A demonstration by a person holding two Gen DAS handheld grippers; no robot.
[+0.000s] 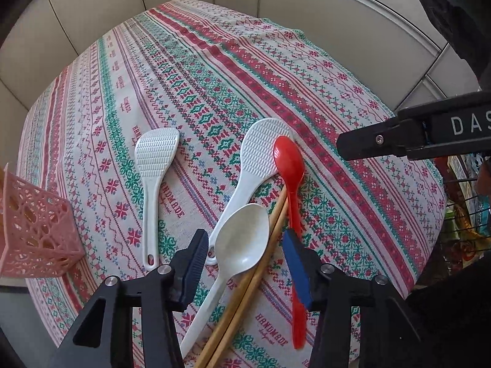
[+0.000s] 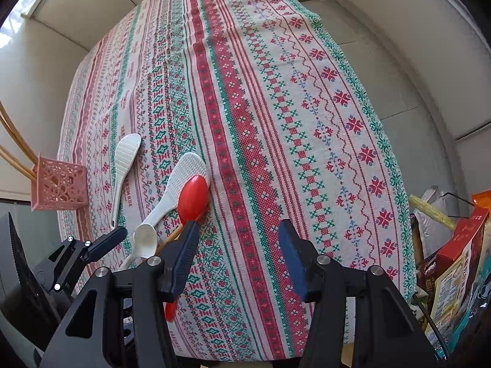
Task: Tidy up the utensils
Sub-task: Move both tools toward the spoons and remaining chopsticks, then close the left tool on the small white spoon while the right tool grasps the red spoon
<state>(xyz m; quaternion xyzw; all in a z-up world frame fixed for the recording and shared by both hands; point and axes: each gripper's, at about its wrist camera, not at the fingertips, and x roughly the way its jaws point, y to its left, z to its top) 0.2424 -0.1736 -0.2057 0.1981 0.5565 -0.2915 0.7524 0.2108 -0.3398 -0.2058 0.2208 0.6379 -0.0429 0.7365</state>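
Observation:
On the patterned tablecloth [image 1: 214, 61] lie a white rice paddle [image 1: 153, 168], a second rice paddle [image 1: 260, 147], a red spoon [image 1: 288, 159], a white spoon [image 1: 242, 236] and a pair of wooden chopsticks [image 1: 245, 291]. My left gripper [image 1: 244, 257] points down over the pile. Its jaws straddle the white spoon's bowl and the chopsticks, and the pads are not pressed on them. The red spoon's handle runs under its right pad. My right gripper [image 2: 237, 256] stands open over bare cloth, just right of the red spoon [image 2: 193, 196].
A pink lattice basket [image 2: 58, 187] stands at the table's left edge with chopsticks [image 2: 15, 141] leaning out of it. Snack packages [image 2: 454, 260] in a wire rack sit past the right edge. The cloth's far half holds nothing.

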